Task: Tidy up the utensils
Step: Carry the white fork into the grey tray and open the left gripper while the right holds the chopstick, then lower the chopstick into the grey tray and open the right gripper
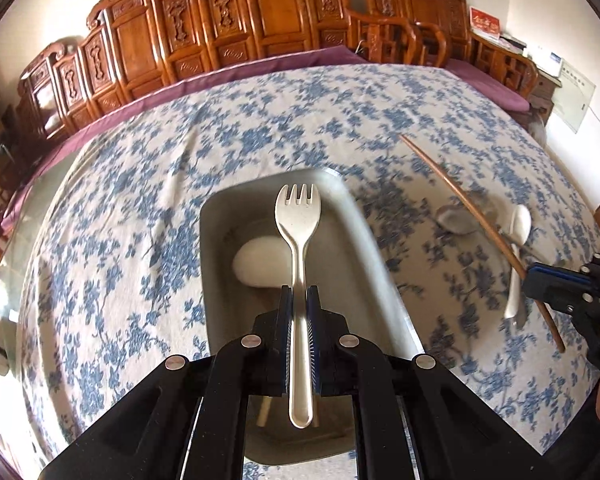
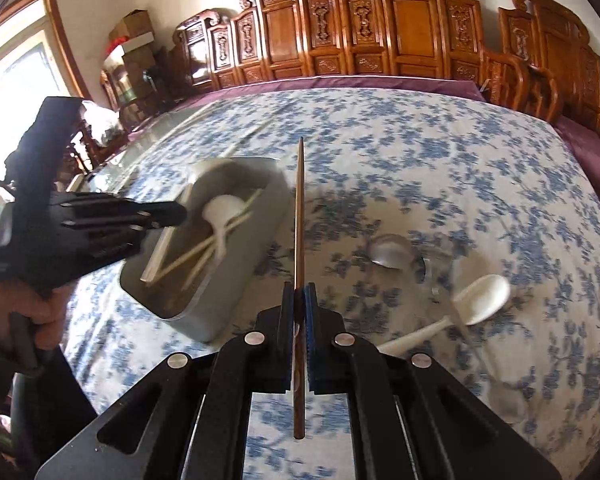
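My left gripper [image 1: 299, 290] is shut on the handle of a cream plastic fork [image 1: 298, 216], which hangs tines forward over a grey tray [image 1: 366, 236]. A white spoon [image 1: 256, 260] lies in that tray. In the right wrist view the tray [image 2: 228, 292] also holds several pale chopsticks [image 2: 204, 256] beside the spoon [image 2: 224, 208]. My right gripper [image 2: 299, 286] is shut on a brown chopstick [image 2: 300, 200], just right of the tray and above the cloth. The left gripper [image 2: 182, 212] reaches over the tray's left side, and the right gripper [image 1: 530, 276] shows at that view's right edge.
A metal spoon [image 2: 392, 252] and a white spoon [image 2: 480, 300] lie on the blue-flowered tablecloth [image 2: 420, 160] right of the tray. Carved wooden chairs [image 2: 412, 28] line the table's far side. A person's hand [image 2: 16, 308] holds the left gripper's handle.
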Demonstrator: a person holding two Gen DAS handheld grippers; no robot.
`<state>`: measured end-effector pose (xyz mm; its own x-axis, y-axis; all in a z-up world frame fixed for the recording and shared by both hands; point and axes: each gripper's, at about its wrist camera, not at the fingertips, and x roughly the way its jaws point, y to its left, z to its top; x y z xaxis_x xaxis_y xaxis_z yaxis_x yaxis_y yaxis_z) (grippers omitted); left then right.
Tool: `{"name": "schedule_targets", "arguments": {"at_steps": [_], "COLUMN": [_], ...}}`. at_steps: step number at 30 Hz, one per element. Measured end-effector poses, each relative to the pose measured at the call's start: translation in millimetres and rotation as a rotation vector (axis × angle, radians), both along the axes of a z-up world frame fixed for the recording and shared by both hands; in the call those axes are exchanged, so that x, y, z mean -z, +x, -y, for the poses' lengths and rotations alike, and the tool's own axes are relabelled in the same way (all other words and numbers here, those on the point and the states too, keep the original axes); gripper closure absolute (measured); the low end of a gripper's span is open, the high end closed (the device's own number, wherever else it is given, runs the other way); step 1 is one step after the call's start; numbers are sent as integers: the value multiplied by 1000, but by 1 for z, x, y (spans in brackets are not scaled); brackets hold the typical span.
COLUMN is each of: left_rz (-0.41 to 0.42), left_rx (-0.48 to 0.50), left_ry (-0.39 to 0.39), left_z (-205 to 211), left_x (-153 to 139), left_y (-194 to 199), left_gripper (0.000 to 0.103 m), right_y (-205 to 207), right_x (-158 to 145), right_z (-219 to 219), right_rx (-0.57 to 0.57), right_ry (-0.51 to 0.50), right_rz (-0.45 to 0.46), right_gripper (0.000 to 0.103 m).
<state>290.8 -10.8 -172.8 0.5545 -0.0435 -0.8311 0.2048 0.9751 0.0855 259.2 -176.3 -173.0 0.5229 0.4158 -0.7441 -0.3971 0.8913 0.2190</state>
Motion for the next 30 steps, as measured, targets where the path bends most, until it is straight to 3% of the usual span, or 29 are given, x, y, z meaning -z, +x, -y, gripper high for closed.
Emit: {"name": "schedule_targets", "arguments": {"at_steps": [6,9,30], "left_rz": [-11,-11,52], "left_rx": [-43,-56,-123], "left_ry": [0,-7,-42], "left_z": [-16,-24,-76], "left_x": [7,7,-23], "left_y": [4,3,-25], "left_gripper": [96,90,88], "right_y": [-1,0,40], "right_x": [-3,-2,24], "right_z": [-32,-46,-121], "right_rx": [-56,-78,-126], "right_ry": [2,-3,24], "right_rz": [7,8,-52], "right_gripper": [97,97,97]}}
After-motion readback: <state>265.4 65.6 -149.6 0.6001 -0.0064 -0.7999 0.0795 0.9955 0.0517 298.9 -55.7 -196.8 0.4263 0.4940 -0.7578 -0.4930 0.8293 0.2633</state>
